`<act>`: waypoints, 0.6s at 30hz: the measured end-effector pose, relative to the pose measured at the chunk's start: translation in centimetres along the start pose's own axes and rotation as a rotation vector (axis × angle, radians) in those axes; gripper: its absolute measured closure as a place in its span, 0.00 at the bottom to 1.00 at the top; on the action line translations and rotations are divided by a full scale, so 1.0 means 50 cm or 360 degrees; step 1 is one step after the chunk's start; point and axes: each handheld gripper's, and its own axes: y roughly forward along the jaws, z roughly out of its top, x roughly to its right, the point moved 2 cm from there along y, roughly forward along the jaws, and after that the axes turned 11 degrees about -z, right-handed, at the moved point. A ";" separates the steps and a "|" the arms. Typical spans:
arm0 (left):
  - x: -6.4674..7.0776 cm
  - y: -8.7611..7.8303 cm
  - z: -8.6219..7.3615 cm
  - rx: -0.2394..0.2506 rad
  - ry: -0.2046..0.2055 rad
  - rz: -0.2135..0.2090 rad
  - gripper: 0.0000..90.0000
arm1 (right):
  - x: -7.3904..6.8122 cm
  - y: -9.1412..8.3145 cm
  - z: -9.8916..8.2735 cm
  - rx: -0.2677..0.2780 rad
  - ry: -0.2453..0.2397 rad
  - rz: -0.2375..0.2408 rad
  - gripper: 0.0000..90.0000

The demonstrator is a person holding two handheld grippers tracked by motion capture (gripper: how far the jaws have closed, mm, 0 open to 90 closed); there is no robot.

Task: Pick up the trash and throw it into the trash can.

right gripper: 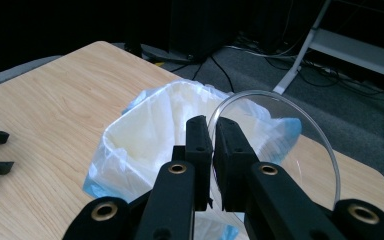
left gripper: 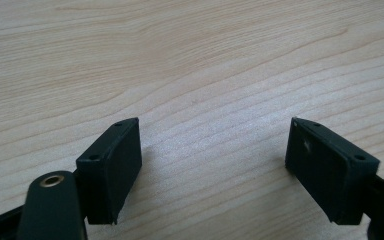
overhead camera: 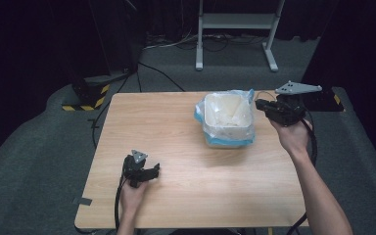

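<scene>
A white bin (overhead camera: 226, 96) lined with a clear, blue-edged plastic bag stands on the wooden table (overhead camera: 176, 132), right of centre toward the far edge. My right gripper (overhead camera: 260, 104) hovers just right of the bin's rim (right gripper: 130, 125). In the right gripper view this gripper (right gripper: 212, 122) is shut on the edge of a clear round disc (right gripper: 285, 145), held upright above the bin's right side. My left gripper (overhead camera: 154, 169) rests low over the front left of the table. Its jaws stand wide apart with only bare wood between them (left gripper: 212, 135).
Behind the table a white metal frame (overhead camera: 235, 22) stands on grey carpet among cables. A dark stand with a yellow-black striped base (overhead camera: 85, 95) is off the far left corner. A black box (overhead camera: 323, 100) sits by the far right corner.
</scene>
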 end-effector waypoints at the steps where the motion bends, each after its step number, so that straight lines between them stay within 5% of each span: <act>1: 0.000 0.000 0.000 0.0000 0.0000 0.0000 0.25 | -0.003 0.003 0.002 -0.0001 0.0000 0.0004 0.95; 18: 0.000 0.000 0.000 0.0000 0.0000 0.0000 0.25 | -0.043 0.055 0.018 -0.0018 -0.0044 0.0055 0.94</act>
